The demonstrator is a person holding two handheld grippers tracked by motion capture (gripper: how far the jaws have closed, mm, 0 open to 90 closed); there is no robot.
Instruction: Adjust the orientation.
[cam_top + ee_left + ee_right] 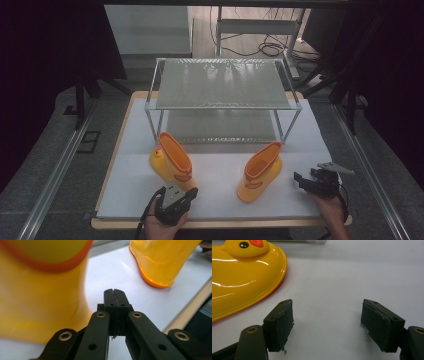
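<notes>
On the white mat, glossy yellow boots (175, 160) (duck-faced) flank closed left tongs (115, 291); right tongs (327, 322) gape wide.

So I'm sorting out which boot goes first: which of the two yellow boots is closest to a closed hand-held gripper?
The left boot, beside the shut left hand-held gripper. The right boot stands near the right hand-held gripper, whose jaws are open.

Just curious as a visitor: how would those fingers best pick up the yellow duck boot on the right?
Grip the right duck boot by the orange-trimmed rim of its open shaft, coming from above, one finger inside and one outside. It stands upright with the opening up, and the thin wall suits the open right gripper beside it.
</notes>
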